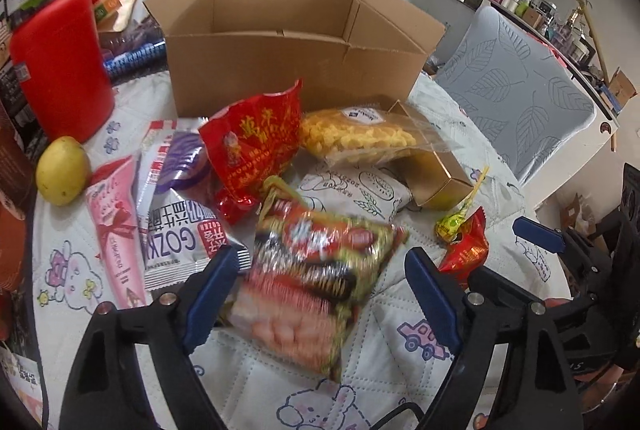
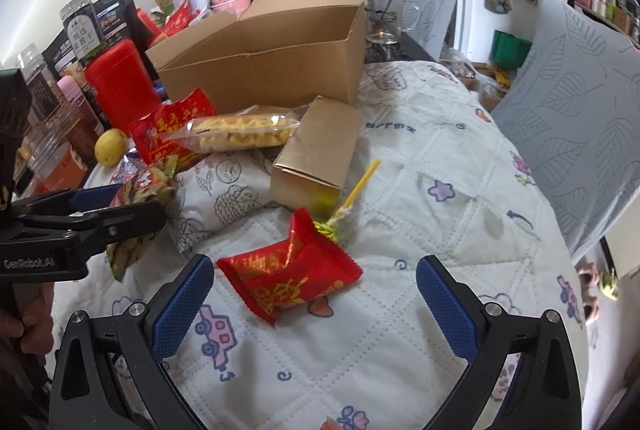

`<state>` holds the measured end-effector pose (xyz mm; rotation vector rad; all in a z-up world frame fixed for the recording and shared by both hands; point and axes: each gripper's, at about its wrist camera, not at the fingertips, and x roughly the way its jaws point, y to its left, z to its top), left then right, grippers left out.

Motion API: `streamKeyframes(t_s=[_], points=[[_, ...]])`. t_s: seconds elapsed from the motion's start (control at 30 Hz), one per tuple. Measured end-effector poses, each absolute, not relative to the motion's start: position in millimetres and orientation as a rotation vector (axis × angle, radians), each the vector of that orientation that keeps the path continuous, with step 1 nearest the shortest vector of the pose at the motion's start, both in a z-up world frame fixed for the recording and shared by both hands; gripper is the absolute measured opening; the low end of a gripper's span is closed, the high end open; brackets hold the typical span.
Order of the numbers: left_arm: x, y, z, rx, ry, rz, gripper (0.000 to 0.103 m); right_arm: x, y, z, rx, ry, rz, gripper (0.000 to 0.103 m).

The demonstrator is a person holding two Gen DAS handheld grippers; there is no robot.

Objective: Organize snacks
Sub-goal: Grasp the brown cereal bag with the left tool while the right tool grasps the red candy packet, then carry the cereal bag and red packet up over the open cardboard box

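A green and red snack bag lies on the quilted tablecloth between the jaws of my left gripper. Its left pad touches the bag's edge and the right pad stands clear, so the gripper is open. My right gripper is open just above a small red packet, which lies flat between its pads. A green lollipop with a yellow stick rests behind that packet. The open cardboard box stands empty at the back, also seen as the box in the right wrist view.
In front of the box lie a red bag, a clear pack of yellow snacks, a gold carton, a white pouch, a purple packet and a pink one. A yellow fruit and red canister stand left. Grey chairs border the right.
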<state>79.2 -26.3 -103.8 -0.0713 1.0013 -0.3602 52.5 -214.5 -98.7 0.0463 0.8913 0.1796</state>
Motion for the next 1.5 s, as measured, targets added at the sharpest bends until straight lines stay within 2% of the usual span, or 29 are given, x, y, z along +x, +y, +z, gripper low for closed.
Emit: streamKeyframes(t_s=[0.3, 0.4, 0.43, 0.47, 0.5, 0.53, 0.8, 1.07, 1.5], points=[[80.2, -28.9, -126.8, -0.060, 1.090, -0.381, 0.086, 61.6, -199.6, -111.4, -0.014, 0.908, 0.232, 0.102], [78.5, -21.6, -133.6, -0.079, 1.103, -0.363, 0.085, 64.8, -199.6, -114.6, -0.002, 0.924, 0.244, 0.093], [78.3, -19.4, -133.9, -0.089, 1.105, -0.368, 0.079, 66.2, -199.5, -115.7, 0.002, 0.932, 0.246, 0.086], [75.6, -16.1, -134.2, -0.114, 1.097, -0.383, 0.075, 67.1, -199.1, -116.4, 0.008, 0.937, 0.252, 0.084], [75.1, -15.2, -134.7, -0.117, 1.092, -0.390, 0.066, 67.2, -199.3, -116.7, 0.015, 0.937, 0.258, 0.083], [73.5, -15.8, -134.2, -0.114, 1.093, -0.393, 0.061, 66.4, -199.4, -116.6, 0.015, 0.935, 0.259, 0.082], [58.0, -12.9, -132.2, -0.125, 1.079, -0.367, 0.045, 51.2, -201.3, -111.4, 0.011, 0.904, 0.266, 0.078], [37.8, -1.5, -121.7, -0.161, 1.058, -0.343, 0.043, 30.2, -199.3, -105.5, 0.005, 0.880, 0.262, 0.072], [0.2, 2.8, -79.3, -0.163, 0.945, -0.340, 0.043, -10.2, -196.8, -84.6, 0.060, 0.817, 0.302, 0.072]])
